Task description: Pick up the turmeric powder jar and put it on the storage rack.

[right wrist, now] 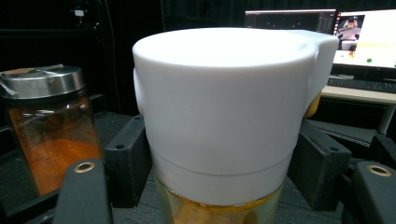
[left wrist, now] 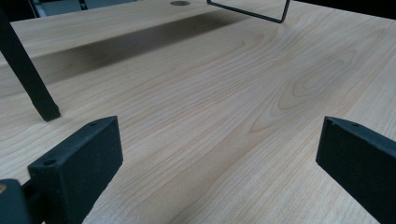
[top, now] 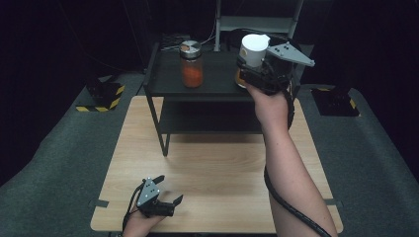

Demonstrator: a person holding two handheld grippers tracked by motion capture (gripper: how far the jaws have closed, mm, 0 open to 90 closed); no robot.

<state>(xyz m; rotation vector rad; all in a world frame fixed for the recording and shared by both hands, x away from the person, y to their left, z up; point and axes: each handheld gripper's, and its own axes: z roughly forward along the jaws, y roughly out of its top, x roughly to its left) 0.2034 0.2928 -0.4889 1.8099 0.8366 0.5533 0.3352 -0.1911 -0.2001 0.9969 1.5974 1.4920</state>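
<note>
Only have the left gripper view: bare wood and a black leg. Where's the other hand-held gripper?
Observer: Up at the black shelf, in the high view. The right hand-held gripper is at a white-capped jar standing there.
Operator: Gripped or just near?
Observer: In the right gripper view the jaws sit on either side of the white cap, tight against it.
Operator: Anything else on that shelf?
Observer: A glass jar of orange powder with a metal lid, to the left of the white-capped one, standing apart from it.
Operator: And mine?
Observer: The left hand-held gripper is low over the wooden table near its front edge, jaws open, nothing between them.
</note>
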